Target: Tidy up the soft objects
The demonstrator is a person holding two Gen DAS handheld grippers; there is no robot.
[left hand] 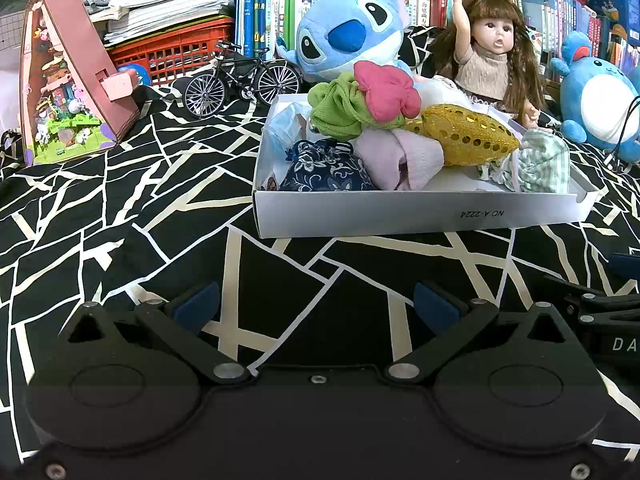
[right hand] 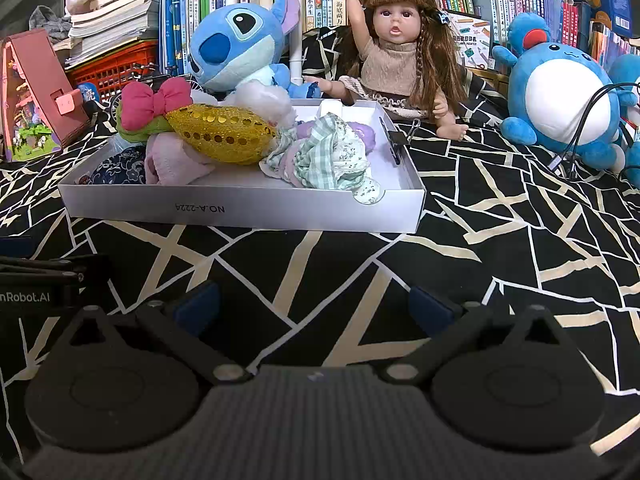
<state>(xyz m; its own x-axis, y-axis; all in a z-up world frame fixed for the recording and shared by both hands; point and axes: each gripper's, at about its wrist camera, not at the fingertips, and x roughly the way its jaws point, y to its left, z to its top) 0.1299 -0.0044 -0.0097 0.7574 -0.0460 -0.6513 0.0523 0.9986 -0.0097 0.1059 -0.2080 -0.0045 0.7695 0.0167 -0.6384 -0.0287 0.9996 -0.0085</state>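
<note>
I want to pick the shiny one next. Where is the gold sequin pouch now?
The gold sequin pouch lies on top of the pile in the white box, in the middle in both views, between the pink bow and the green checked cloth.

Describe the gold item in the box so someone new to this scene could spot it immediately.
Find the shallow white box on the black-and-white patterned cloth, in front of the blue plush and the doll. On top of the heap of soft things inside lies the gold sequined pouch, next to the pink bow. It is the only shiny, metallic yellow piece there, studded with round sequins.
</note>
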